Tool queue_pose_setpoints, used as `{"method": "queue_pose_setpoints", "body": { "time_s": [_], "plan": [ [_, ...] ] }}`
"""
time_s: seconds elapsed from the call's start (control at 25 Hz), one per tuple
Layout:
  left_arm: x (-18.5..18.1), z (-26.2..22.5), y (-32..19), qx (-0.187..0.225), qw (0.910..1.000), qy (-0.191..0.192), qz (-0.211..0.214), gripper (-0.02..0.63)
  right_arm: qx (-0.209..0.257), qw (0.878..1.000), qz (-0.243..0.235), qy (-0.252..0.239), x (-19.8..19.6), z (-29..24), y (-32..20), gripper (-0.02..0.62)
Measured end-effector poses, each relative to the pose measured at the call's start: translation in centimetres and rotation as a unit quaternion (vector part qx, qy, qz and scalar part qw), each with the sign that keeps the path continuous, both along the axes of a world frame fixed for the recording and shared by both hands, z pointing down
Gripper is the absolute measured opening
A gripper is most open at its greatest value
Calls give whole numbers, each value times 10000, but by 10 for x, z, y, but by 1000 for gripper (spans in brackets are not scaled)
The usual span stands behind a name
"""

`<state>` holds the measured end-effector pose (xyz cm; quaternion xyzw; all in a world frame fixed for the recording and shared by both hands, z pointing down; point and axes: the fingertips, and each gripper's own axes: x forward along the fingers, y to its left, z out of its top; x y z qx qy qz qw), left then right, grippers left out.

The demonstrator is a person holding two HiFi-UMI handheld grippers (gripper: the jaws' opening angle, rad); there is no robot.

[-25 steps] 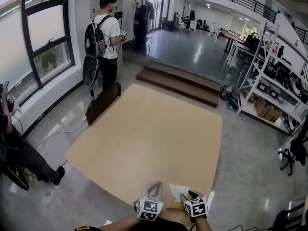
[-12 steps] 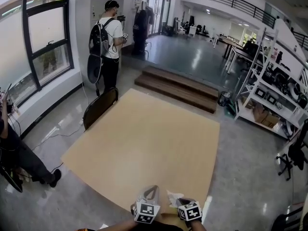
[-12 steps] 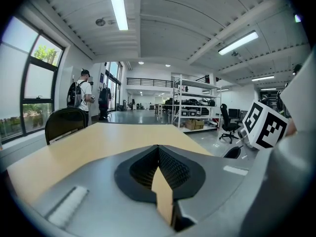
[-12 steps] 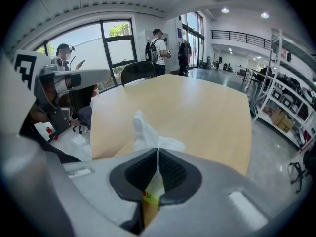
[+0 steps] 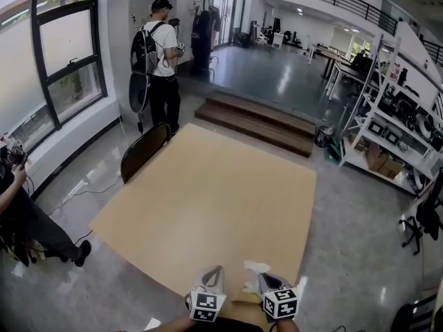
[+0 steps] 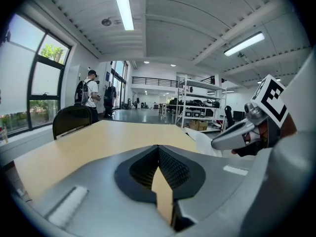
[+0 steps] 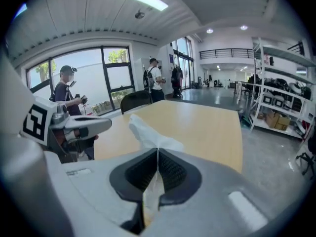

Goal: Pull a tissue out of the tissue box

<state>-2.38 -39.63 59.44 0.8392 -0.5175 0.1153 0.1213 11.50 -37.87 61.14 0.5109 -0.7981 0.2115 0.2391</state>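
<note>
Head view first: both claws sit at the near edge of the desk (image 5: 208, 192), left claw (image 5: 213, 277) and right claw (image 5: 268, 282) side by side. A white tissue (image 5: 256, 267) sticks up by the right one. I can't pick out the tissue box for sure down at the frame's bottom.

Over to the left gripper view: the jaws are pressed together with nothing in them, only bare desk beyond. It's parked close, I'd judge, ready to steady the box if it lifts.

Right gripper view now: the jaws are clamped on the tissue, a crumpled tuft poking out past the pads. A firm pinch like that should let the sheet draw free rather than slip.
</note>
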Motion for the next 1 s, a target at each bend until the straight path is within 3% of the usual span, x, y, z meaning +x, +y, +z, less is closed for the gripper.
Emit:
{"method": "queue_pose_setpoints", "body": {
  "time_s": [0.2,0.4,0.68,1.0],
  "plan": [
    [-3,-10,13,50,9998,114,-128,18,838,9957,310,-235,5,-53,0,-2],
    [9,-13,35,134,9996,157,-201,18,1396,9886,498,-276,25,-77,19,-2],
    [29,-22,86,238,9991,127,-342,18,1697,9838,401,-412,42,-87,68,-2],
    [41,-23,160,268,9964,-33,-805,18,1872,9800,6,-671,56,-90,134,-2]
  ]
}}
